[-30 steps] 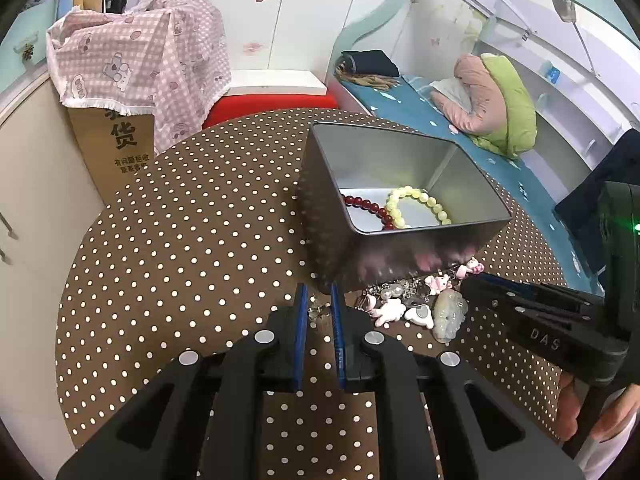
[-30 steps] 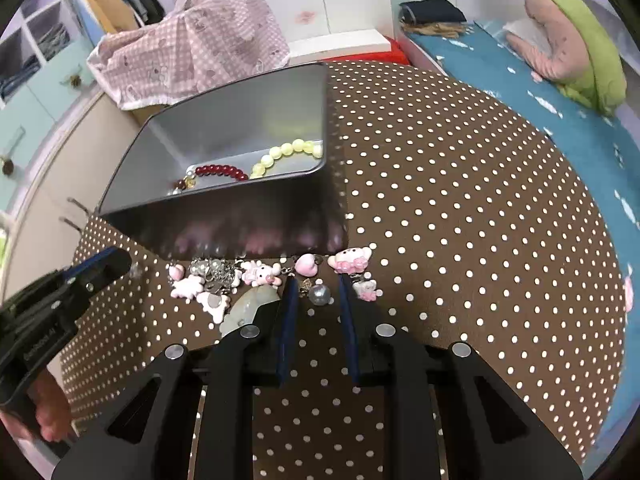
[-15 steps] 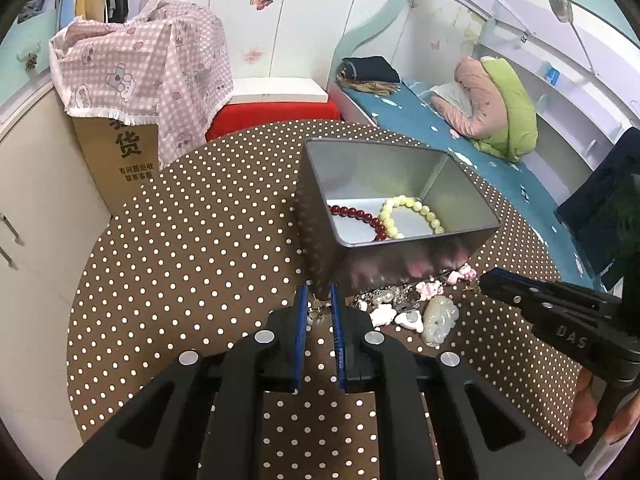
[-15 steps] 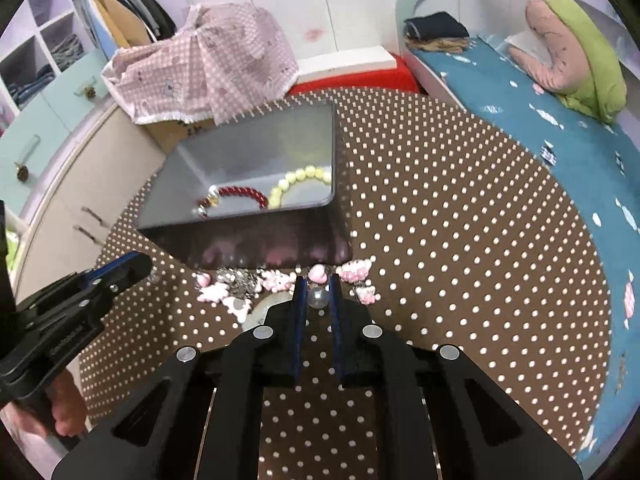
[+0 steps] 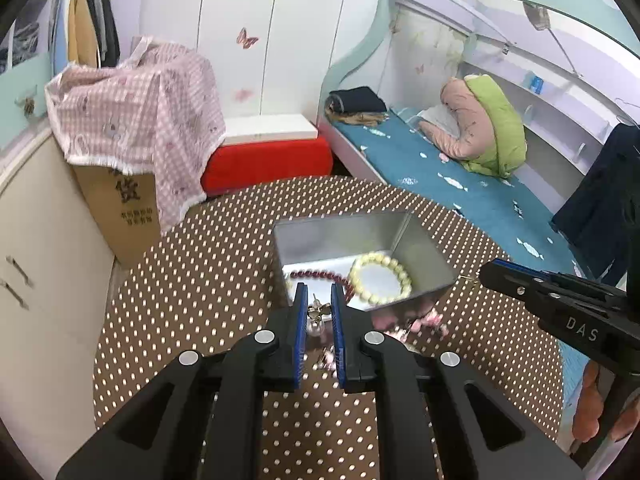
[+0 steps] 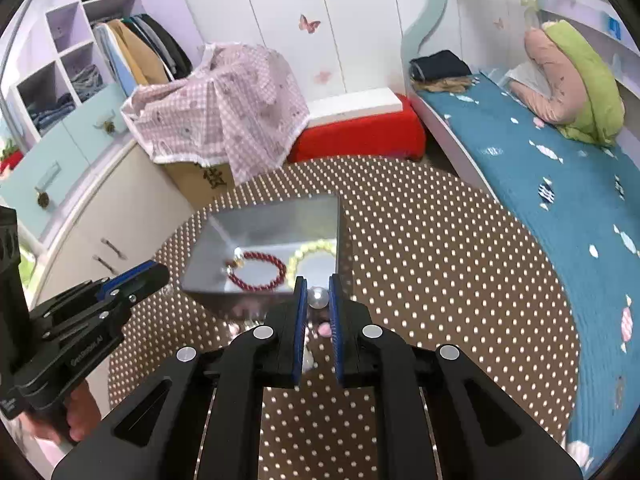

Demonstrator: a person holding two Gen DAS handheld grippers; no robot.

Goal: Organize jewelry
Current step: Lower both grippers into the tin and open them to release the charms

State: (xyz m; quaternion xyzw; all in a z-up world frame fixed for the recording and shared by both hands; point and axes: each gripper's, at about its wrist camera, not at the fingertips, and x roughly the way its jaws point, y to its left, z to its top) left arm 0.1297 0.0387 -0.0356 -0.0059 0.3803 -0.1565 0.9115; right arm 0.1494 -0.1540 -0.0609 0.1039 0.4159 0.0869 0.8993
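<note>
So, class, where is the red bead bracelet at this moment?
In the right wrist view, the red bead bracelet lies inside the metal tin, left of the pale yellow bead bracelet, beyond the right tongs.

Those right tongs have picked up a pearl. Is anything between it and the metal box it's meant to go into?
Nothing visible blocks it. The right tongs hold the pearl just short of the metal box, whose top is open. Inside lie only a red bracelet and a yellow bracelet, with bare floor left.
</note>
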